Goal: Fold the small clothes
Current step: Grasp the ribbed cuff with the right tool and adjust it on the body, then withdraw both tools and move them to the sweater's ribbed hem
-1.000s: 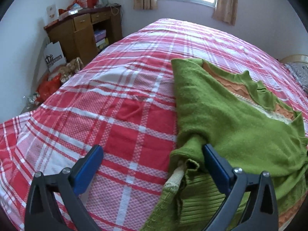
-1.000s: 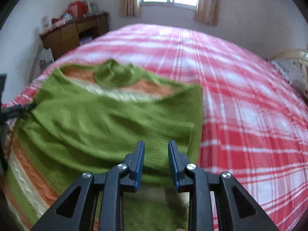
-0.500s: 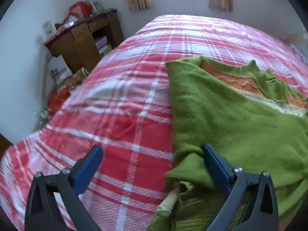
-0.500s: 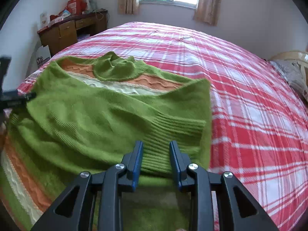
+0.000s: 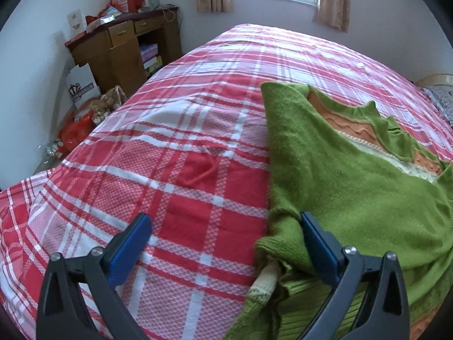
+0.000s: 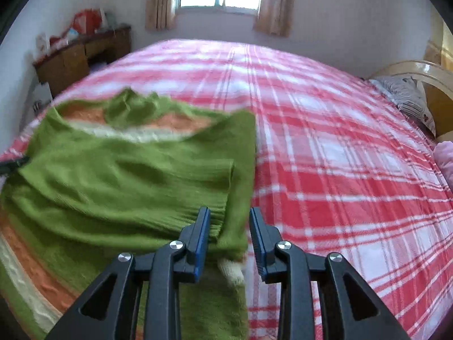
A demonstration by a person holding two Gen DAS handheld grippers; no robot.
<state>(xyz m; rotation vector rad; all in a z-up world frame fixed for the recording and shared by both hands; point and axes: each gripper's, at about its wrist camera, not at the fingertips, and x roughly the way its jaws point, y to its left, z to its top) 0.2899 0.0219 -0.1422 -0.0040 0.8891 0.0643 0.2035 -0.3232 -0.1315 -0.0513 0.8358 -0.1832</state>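
Observation:
A small green sweater (image 5: 354,187) with orange and cream stripes lies on the red plaid bed, both sleeves folded across its body. In the right wrist view the sweater (image 6: 119,175) fills the left half. My left gripper (image 5: 223,243) is wide open at the sweater's left edge, with its right finger against the folded sleeve cuff. My right gripper (image 6: 230,235) is partly open at the sweater's right edge, with nothing between its pads. The left gripper's tip shows at the far left of the right wrist view.
The red plaid bed cover (image 5: 198,130) stretches far and to both sides. A wooden desk (image 5: 124,48) with clutter and bags on the floor stand by the bed's left side. A pillow (image 6: 407,99) and a chair lie at the far right.
My right gripper has opened and let go of the sleeve edge, then shifted right. My left gripper stays wide open in about the same place.

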